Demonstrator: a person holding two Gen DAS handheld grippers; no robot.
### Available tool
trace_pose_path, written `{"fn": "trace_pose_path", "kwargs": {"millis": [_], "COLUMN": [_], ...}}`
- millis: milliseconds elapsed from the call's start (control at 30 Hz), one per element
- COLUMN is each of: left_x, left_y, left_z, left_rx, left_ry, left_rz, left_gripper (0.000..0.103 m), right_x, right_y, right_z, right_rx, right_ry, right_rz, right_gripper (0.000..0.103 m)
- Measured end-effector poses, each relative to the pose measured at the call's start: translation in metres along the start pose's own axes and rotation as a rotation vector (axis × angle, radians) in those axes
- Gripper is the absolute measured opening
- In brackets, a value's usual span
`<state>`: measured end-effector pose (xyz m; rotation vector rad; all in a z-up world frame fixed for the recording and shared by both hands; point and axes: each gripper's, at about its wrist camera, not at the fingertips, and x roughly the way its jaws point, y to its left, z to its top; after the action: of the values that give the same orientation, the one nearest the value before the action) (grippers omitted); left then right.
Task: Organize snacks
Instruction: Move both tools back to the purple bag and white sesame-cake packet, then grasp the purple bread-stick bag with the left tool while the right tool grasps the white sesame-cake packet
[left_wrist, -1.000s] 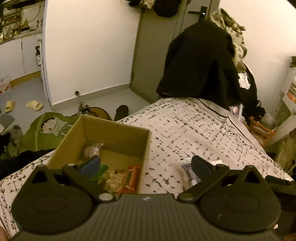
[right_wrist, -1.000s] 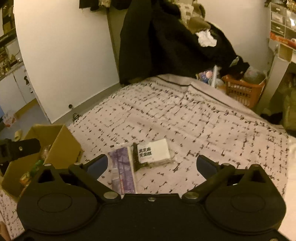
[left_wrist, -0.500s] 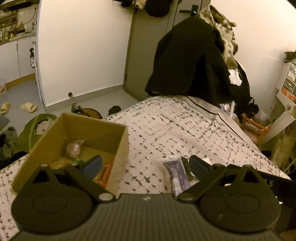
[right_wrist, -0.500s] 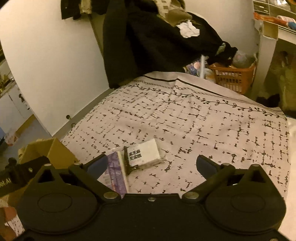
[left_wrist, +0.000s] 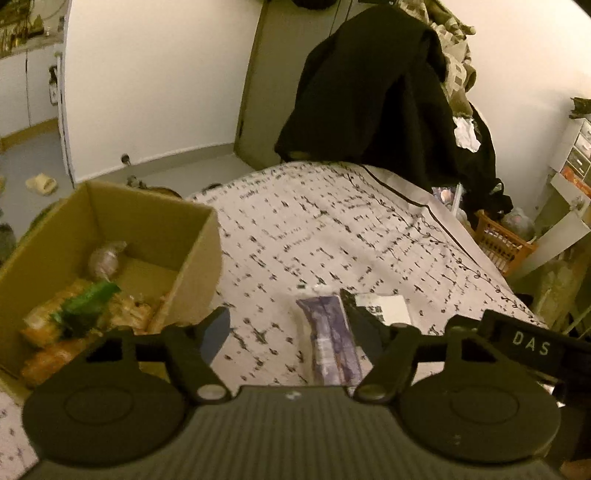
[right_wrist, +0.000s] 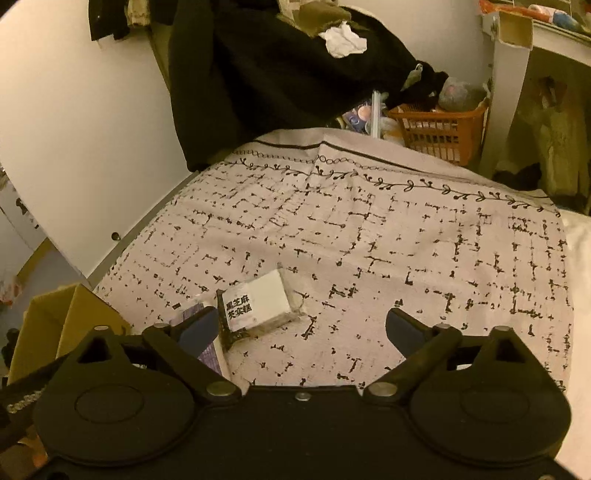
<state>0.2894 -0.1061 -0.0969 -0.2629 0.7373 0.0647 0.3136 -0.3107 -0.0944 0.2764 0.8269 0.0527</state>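
**Purple wrapper between narrowing claw tips**

Purple and glossy, the long snack packet (left_wrist: 330, 334) lies flat on the bed (left_wrist: 332, 236), its near end running under the left claw (left_wrist: 290, 325). That claw's jaws have just been closing; they stand part-way in, the packet between them nearer the right tip, and no pad visibly presses on it. Just beside its right edge, touching or nearly so, sits the white-labelled snack packet (right_wrist: 260, 304) with black printed characters, turned at a slant.

The right claw (right_wrist: 301, 325) hovers over the same spot with jaws spread wide — they have drawn in only a little — and the white packet lies between them, toward the left tip, which overlaps the purple one's end. Nothing is pinched.

To the left stands the open cardboard box (left_wrist: 192, 254) at the bed's edge, holding orange, green and clear-wrapped snacks (left_wrist: 81, 306); its near corner is close to the left claw's left tip. Beyond the two packets the patterned bedspread is bare right up to its bordered far edge, where dark clothes (left_wrist: 376, 99) hang — and an orange basket (right_wrist: 439, 134) sits past the far corner.
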Motion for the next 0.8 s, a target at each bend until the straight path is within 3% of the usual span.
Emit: {"fn": "trace_pose_path", "kwargs": {"millis": [167, 400, 800], "left_x": [0.016, 0.047, 0.081], "left_y": [-0.006, -0.011, -0.016], "left_z": [-0.006, -0.014, -0.023], "left_rx": [-0.001, -0.034, -0.077], "left_ry": [0.014, 0.071, 0.123], "left_rz": [-0.013, -0.038, -0.078], "left_gripper": [0.064, 0.05, 0.044], "right_x": [0.007, 0.019, 0.031], "right_y": [-0.001, -0.005, -0.013], "right_z": [-0.001, -0.001, -0.002], "right_rx": [0.015, 0.052, 0.123], "right_ry": [0.011, 0.018, 0.02], "right_rz": [0.009, 0.004, 0.001], "right_gripper": [0.095, 0.093, 0.089]}}
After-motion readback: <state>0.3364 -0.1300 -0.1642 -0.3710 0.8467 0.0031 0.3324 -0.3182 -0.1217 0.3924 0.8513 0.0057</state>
